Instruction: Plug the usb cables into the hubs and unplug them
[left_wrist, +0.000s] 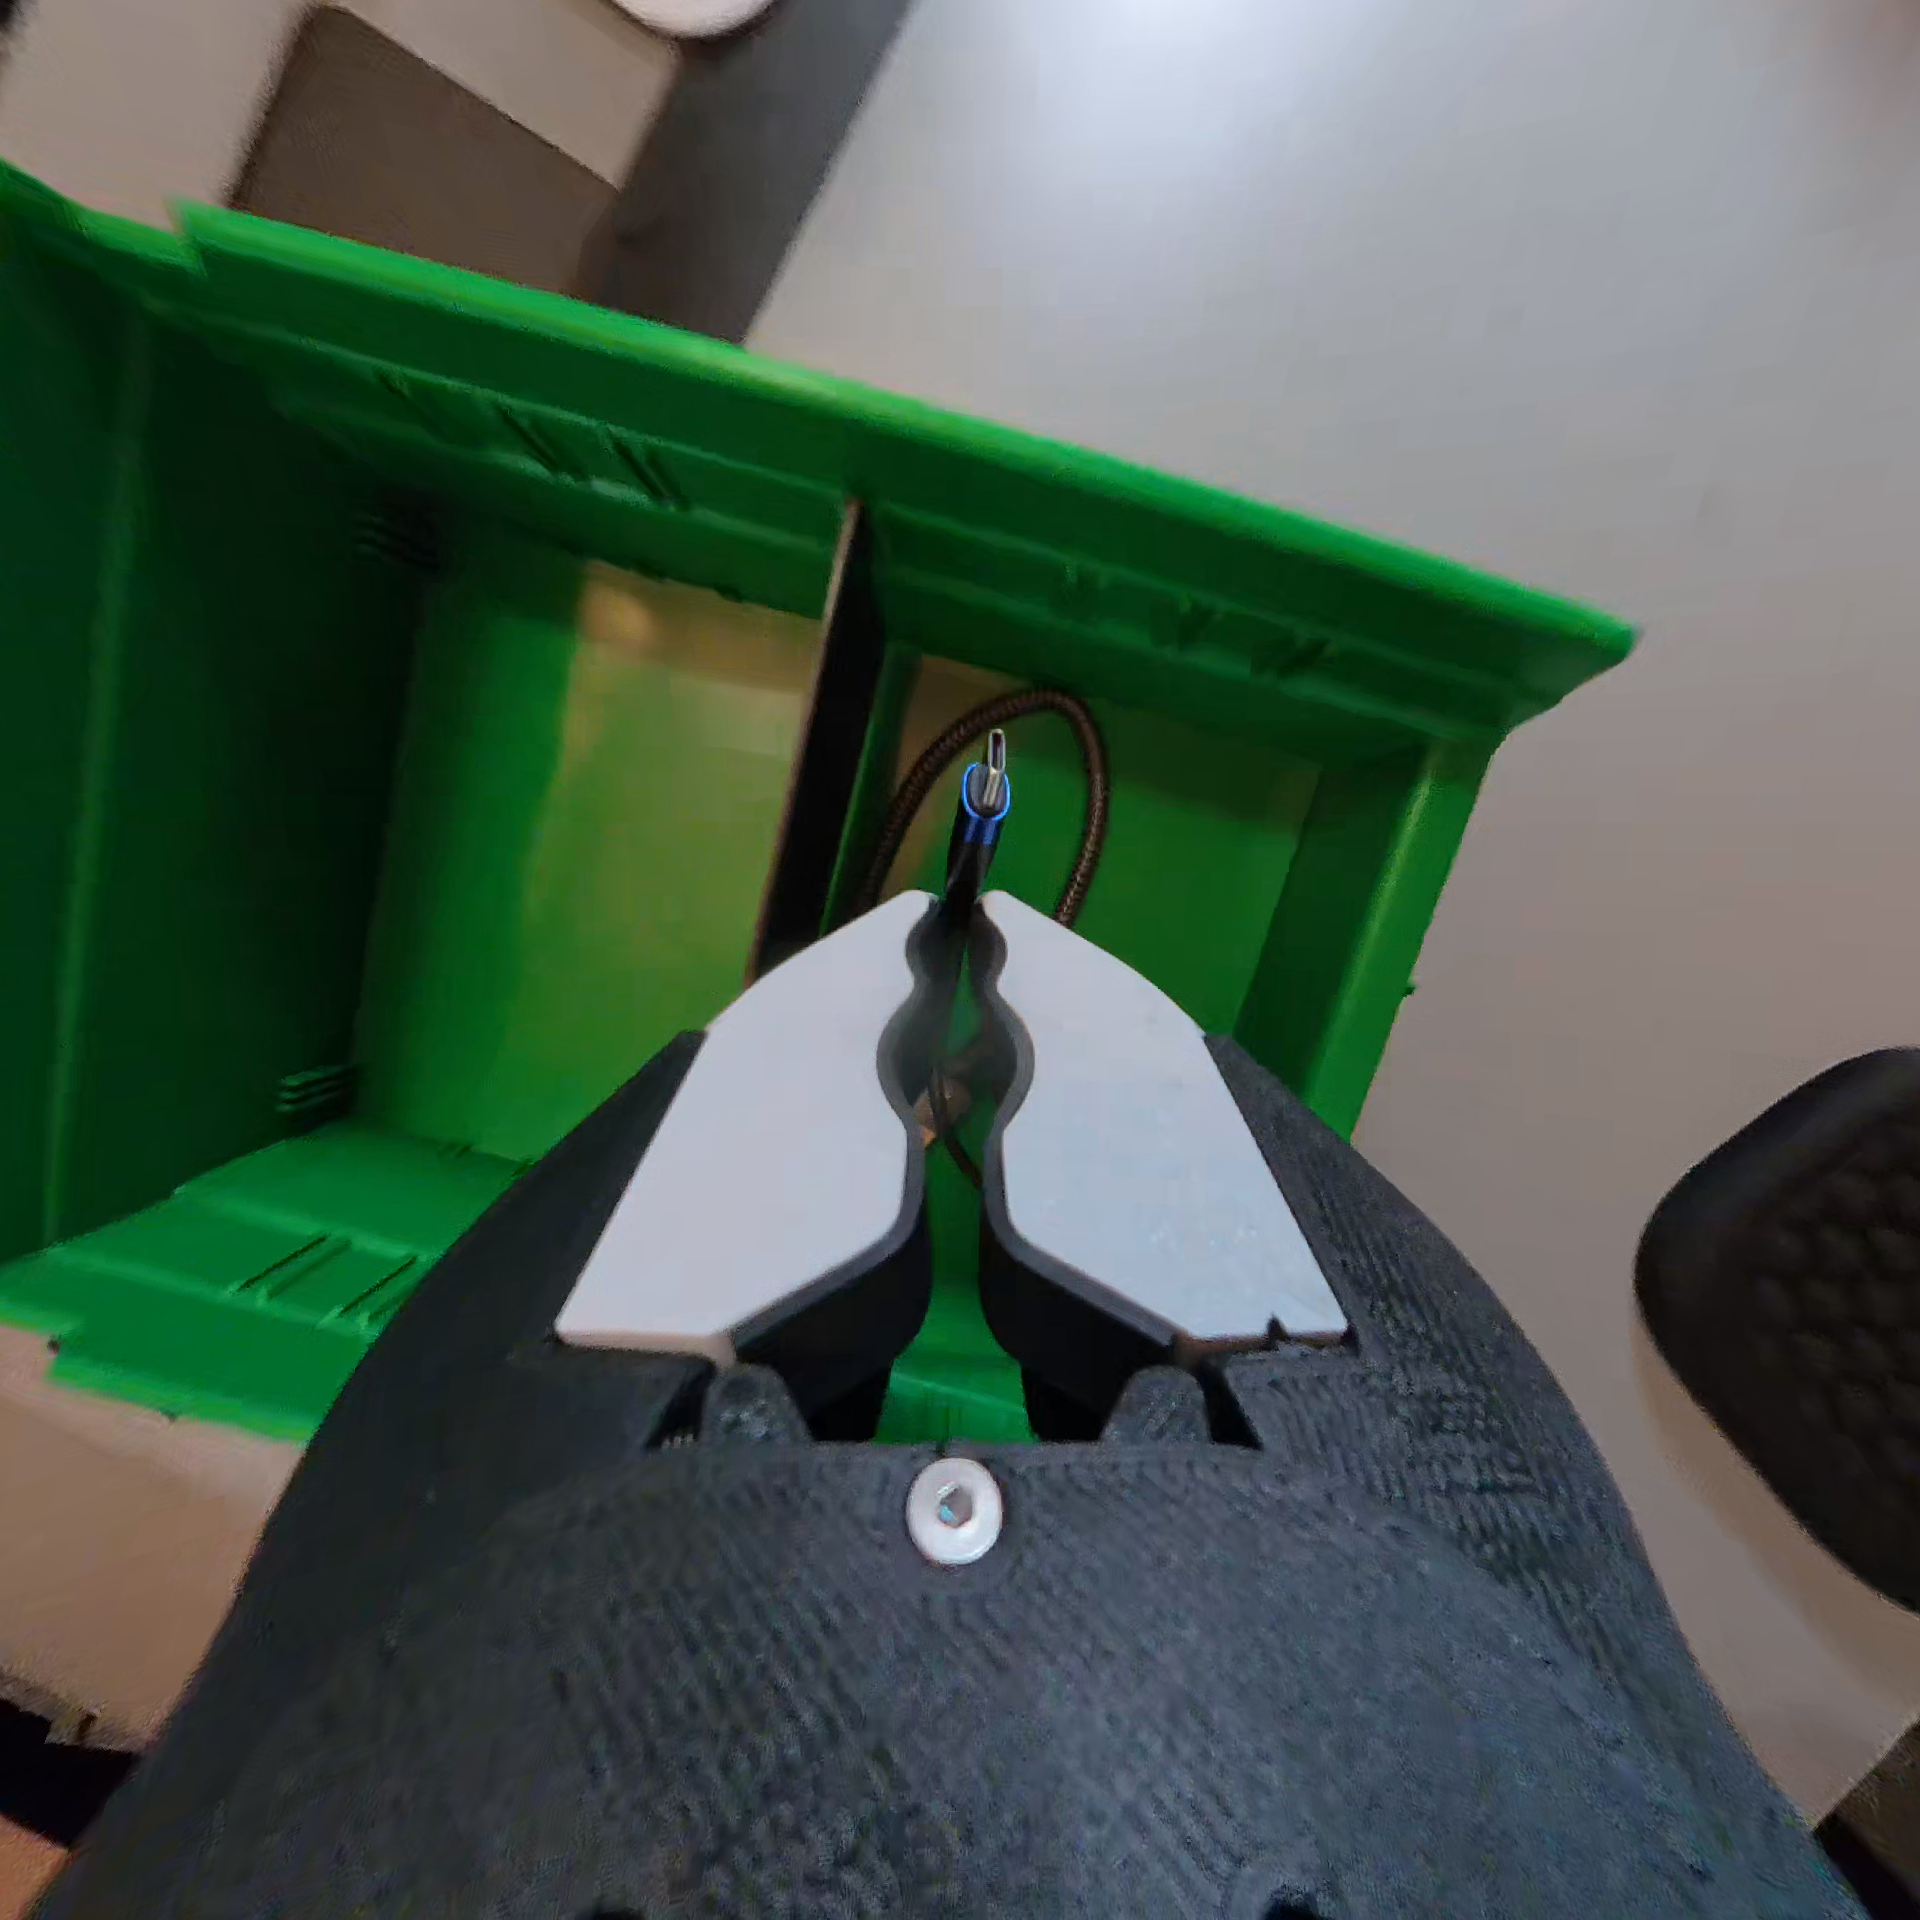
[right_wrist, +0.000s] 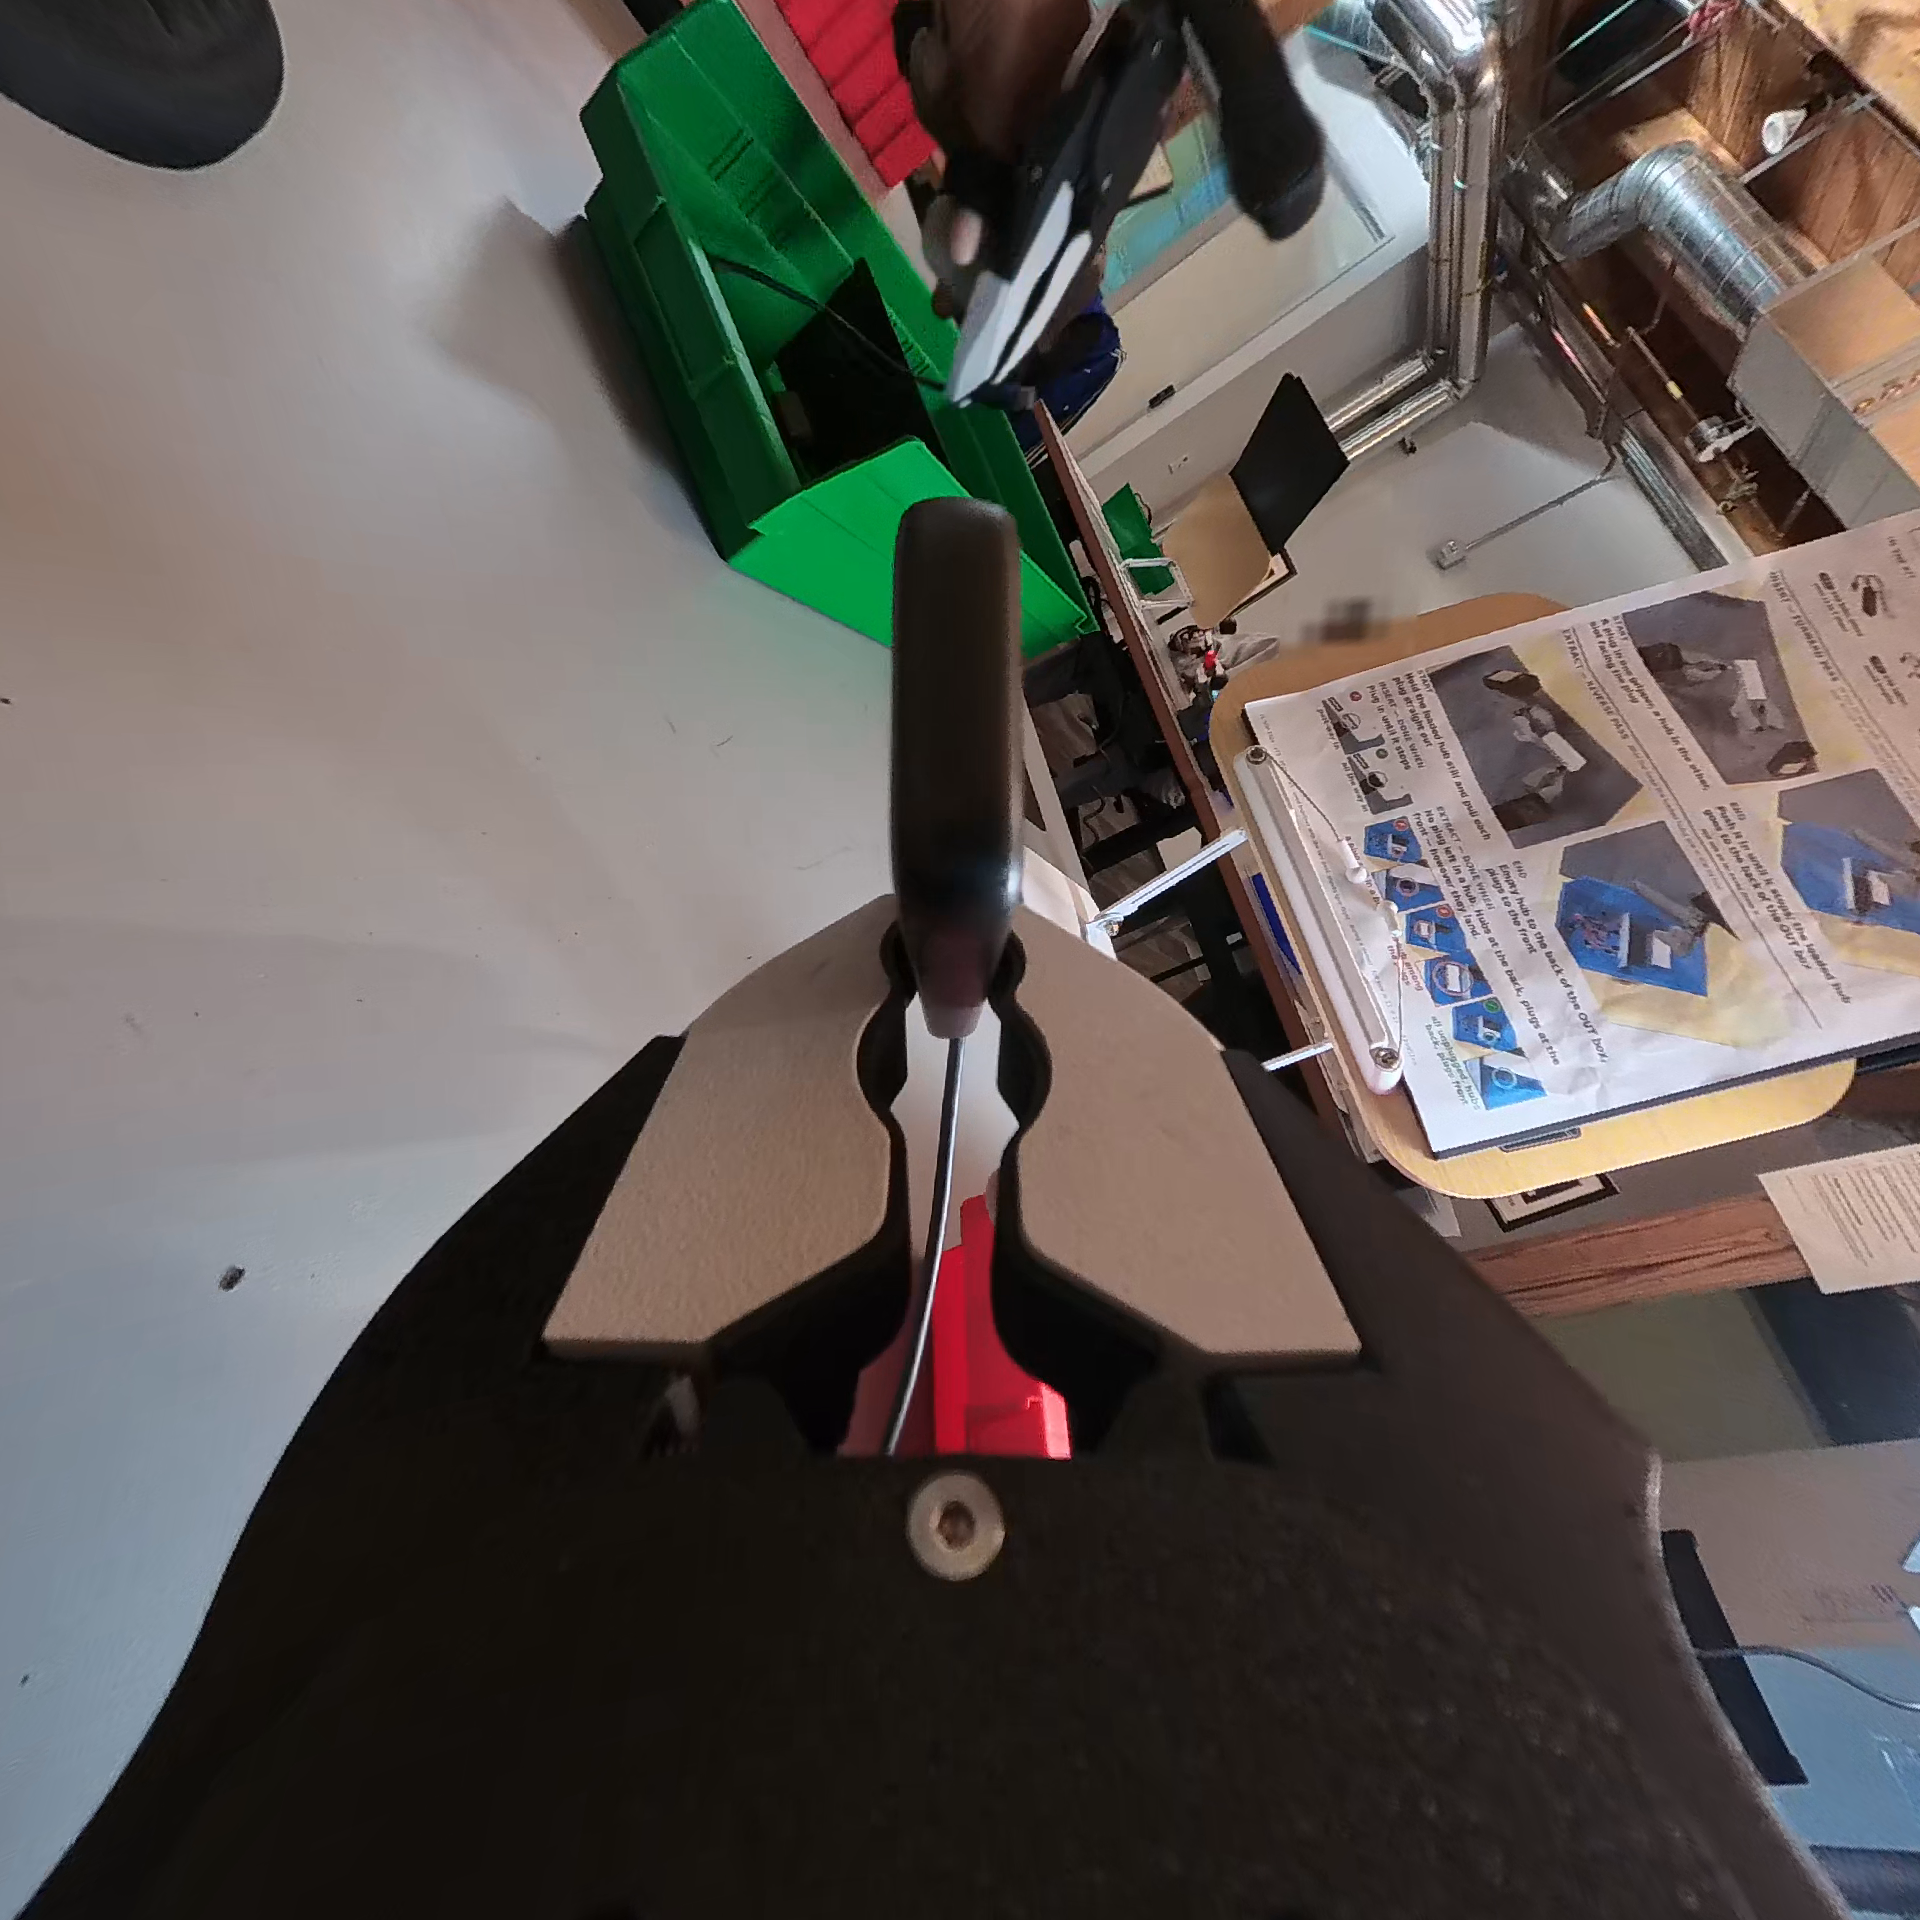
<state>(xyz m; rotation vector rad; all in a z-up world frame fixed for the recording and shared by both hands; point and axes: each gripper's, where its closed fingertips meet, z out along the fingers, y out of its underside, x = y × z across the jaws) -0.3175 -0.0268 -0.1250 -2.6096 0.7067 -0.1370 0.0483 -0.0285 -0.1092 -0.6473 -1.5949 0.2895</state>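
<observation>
Left tool (left_wrist: 954, 902) clamps cable plug (left_wrist: 985, 798) above green bin (left_wrist: 1039, 488); right tool (right_wrist: 952, 940) clamps hub (right_wrist: 954, 717).

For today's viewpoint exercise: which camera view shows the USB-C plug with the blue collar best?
The left wrist view: the plug sticks out past the left gripper, close and sharp. The right wrist view shows only that gripper far off, blurred, plug indistinguishable.

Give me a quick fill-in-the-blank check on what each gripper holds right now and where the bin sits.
1. The left gripper is shut on a braided cable whose plug has a ____ collar.
2. That plug hangs over the ____ bin.
3. The right gripper is shut on a ____ hub.
4. A thin wire leaves the hub's ____ end.

Missing words: blue; green; black; near
</observation>
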